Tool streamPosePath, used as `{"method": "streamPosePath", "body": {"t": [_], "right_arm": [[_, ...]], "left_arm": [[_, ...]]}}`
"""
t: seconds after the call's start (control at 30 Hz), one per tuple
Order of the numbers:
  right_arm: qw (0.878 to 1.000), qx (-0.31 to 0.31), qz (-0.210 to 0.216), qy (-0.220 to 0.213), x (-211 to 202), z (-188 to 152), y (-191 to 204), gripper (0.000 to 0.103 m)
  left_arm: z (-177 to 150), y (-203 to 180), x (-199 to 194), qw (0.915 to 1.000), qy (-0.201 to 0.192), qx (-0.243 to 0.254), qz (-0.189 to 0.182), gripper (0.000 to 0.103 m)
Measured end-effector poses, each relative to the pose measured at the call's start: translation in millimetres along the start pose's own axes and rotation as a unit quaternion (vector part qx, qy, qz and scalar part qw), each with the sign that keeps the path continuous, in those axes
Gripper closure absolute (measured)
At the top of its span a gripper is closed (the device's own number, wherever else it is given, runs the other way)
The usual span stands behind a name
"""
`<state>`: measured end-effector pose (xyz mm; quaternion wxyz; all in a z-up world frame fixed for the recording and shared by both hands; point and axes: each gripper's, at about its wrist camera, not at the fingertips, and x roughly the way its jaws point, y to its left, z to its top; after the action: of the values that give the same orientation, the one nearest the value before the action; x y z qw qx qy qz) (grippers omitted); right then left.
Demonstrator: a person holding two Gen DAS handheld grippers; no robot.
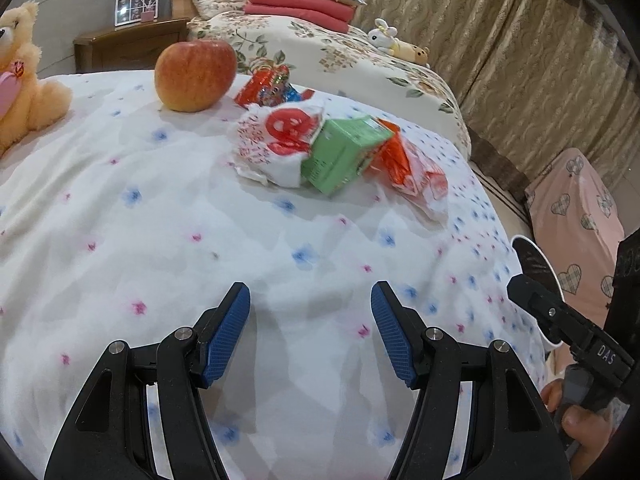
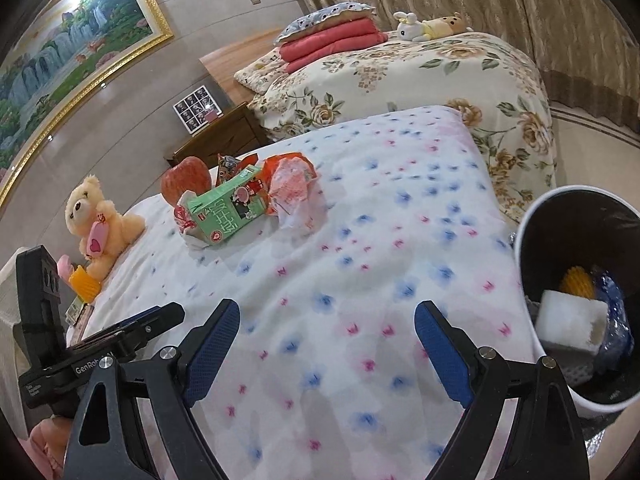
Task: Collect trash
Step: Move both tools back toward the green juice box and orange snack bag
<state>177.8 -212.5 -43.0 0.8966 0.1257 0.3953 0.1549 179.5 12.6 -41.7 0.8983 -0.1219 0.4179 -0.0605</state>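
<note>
Standing beside the bed (image 2: 360, 280), the bin (image 2: 532, 216) holds a white foam block (image 2: 568, 320); both hand-held grippers gape, empty.

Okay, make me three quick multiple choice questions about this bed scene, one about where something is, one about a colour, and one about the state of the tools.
1. Where is the trash bin?
A. beside the bed's right edge
B. on the nightstand
C. on the floral bed

2. What colour is the carton in the litter pile?
A. blue
B. green
C. black

3. What state are both tools in?
A. each clamped on a wrapper
B. open and empty above the blanket
C. one holding the apple

Answers:
1 A, the right wrist view shows the bin standing off the right side of the blanket.
2 B, its faces are green in both views.
3 B, the left tool and the right tool show only blanket between spread pads.
</note>
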Motion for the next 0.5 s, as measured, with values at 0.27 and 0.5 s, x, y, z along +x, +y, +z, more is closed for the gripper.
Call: {"method": "streamPosePath", "body": {"t": [0.27,0.5], "right_arm": [[1.000,-0.002,0.003,0.003,17.9,11.1,4.5,0.013],[1.000,-0.002,0.001,0.003,33.5,24.9,4.6,0.015]], "left_arm": [[19.0,-0.7,11.7,0.9997,0.000,0.024,0.000,0.039],[37.2,1.6,31.3,0.9991,0.012,0.037,-0.017,0.039]]}}
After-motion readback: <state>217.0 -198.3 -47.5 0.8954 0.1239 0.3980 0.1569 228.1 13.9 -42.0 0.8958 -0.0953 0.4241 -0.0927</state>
